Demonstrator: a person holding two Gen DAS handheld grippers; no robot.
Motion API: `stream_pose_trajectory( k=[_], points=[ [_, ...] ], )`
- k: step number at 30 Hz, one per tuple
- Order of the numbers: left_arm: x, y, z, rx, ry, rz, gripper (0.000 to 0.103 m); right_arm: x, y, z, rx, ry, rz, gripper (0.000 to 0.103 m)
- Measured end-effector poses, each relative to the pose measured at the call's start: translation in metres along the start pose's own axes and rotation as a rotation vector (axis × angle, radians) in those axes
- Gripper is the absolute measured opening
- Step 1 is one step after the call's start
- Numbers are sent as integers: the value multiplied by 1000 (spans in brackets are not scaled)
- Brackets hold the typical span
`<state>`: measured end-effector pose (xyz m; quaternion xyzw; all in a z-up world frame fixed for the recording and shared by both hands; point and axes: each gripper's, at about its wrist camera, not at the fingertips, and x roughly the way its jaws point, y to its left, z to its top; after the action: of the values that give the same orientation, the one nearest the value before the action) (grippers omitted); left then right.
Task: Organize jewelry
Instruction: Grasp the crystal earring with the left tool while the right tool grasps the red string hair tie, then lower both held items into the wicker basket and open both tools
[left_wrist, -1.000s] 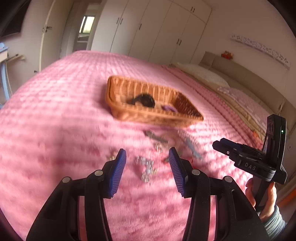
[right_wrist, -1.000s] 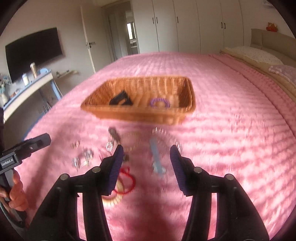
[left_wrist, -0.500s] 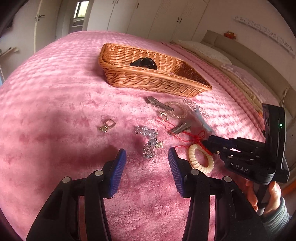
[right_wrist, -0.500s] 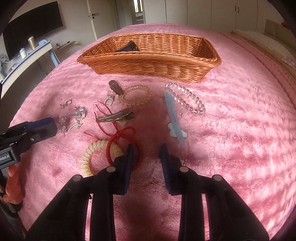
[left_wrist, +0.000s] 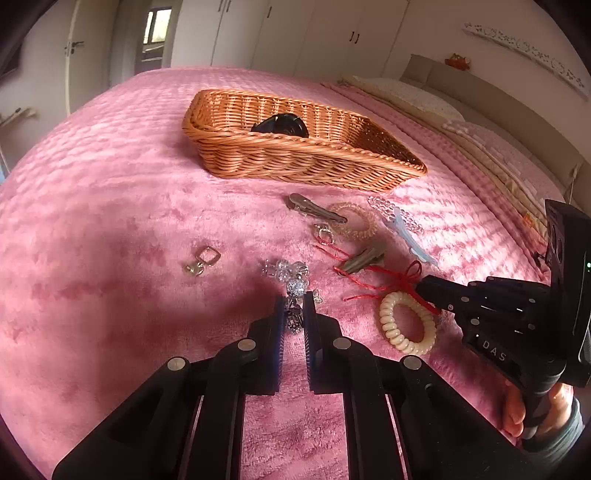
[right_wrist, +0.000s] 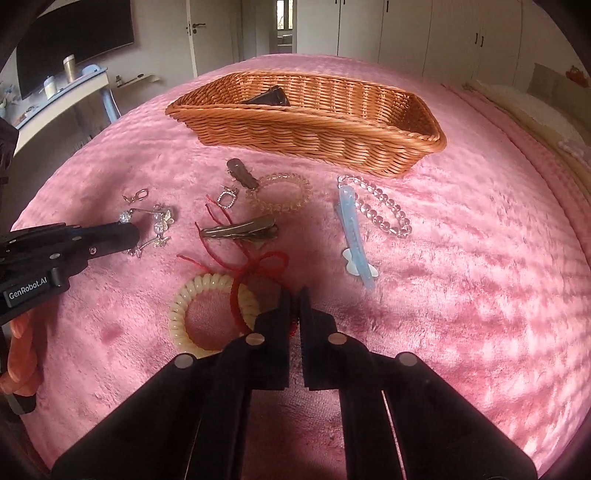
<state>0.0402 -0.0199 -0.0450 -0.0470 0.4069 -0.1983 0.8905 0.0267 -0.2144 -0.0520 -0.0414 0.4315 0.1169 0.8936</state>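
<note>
On the pink bedspread, my left gripper (left_wrist: 294, 300) is closing its jaws on a silver crystal ornament (left_wrist: 291, 271), whose near end sits pinched between the blue pads. In the right wrist view its tip (right_wrist: 131, 233) lies on that ornament (right_wrist: 159, 221). My right gripper (right_wrist: 294, 295) is closing on a red cord bracelet (right_wrist: 266, 262), and the cord shows between its pads. The cord crosses a cream spiral hair tie (right_wrist: 184, 306). A wicker basket (left_wrist: 295, 162) stands beyond and holds a black item (left_wrist: 280, 123).
Loose pieces lie between the grippers and the basket: two brown hair clips (right_wrist: 240, 230) (right_wrist: 240, 171), a clear spiral bracelet (right_wrist: 280, 192), a bead bracelet (right_wrist: 384, 210), a blue clip (right_wrist: 354, 236), small earrings (left_wrist: 203, 258). Pillows lie at the far right, a desk at the far left.
Both grippers came down toward the bedspread with open jaws, then closed: the left on the crystal ornament, the right on the red cord.
</note>
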Motion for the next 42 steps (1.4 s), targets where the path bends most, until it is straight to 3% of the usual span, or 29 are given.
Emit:
stream_pose_trajectory(
  k=[10, 17, 27, 35, 42],
  points=[
    [-27, -4, 0, -4, -85, -51, 7, -14, -17, -2, 74, -24, 40, 3],
    [-59, -23, 12, 60, -148, -78, 6, -35, -30, -2, 133, -56, 82, 3],
    [-91, -46, 45, 124, -228, -113, 6, -72, -37, 19, 136, -134, 49, 3],
    [-90, -56, 106, 156, -278, -122, 6, -91, -47, 79, 130, -246, -4, 3],
    [-35, -49, 164, 117, -265, -151, 6, -58, -58, 148, 133, -262, -49, 3]
  ],
)
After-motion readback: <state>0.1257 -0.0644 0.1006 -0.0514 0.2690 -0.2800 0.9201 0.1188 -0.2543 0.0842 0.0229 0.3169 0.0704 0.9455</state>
